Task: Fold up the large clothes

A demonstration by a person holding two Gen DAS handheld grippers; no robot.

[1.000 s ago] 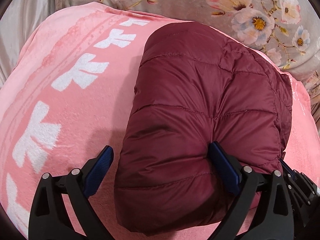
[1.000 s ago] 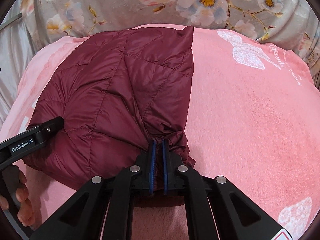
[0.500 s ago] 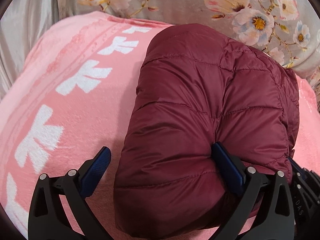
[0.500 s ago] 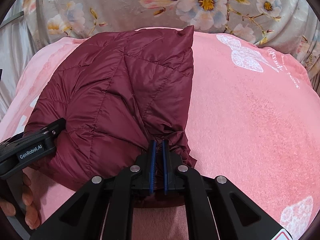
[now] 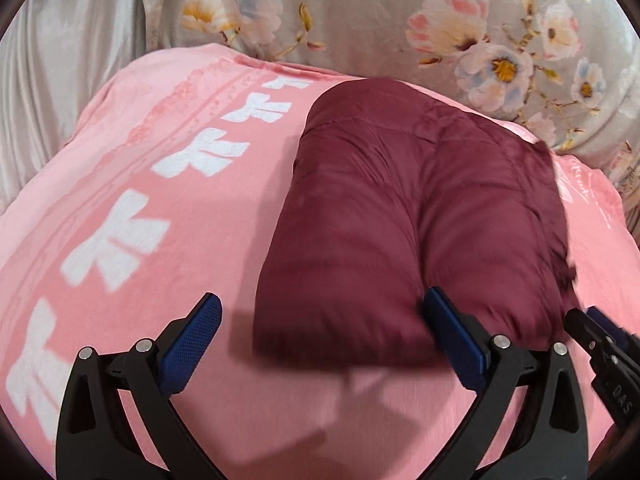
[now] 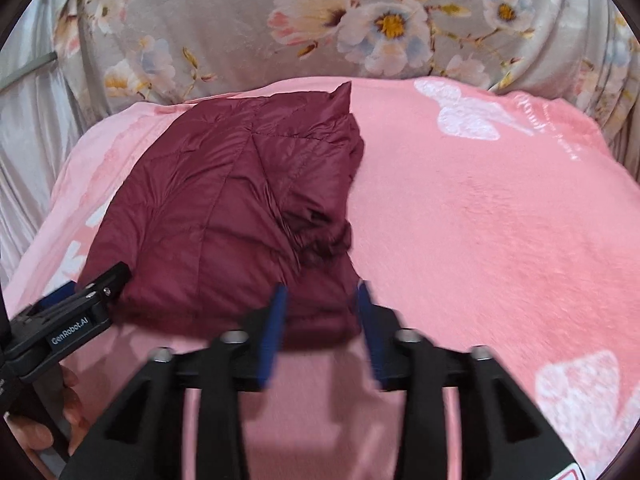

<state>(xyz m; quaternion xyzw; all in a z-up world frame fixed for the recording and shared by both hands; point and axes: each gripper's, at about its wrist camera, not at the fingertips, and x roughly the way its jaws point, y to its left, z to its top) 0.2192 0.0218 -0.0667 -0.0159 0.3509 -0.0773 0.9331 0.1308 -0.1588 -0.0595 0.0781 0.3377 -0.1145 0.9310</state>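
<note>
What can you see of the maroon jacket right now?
The maroon jacket is a quilted, puffy, slightly shiny garment, folded into a compact bundle lying flat on the pink blanket, one pointed corner at its far edge. The right gripper has just been opening; its near edge lies between the parted pads, unpinched. The left gripper stands wide open, one pad against its near edge.

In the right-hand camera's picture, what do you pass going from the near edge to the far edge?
Right gripper, jaws open → folded maroon puffer jacket → pink blanket beneath it → floral cloth at the back.
</note>
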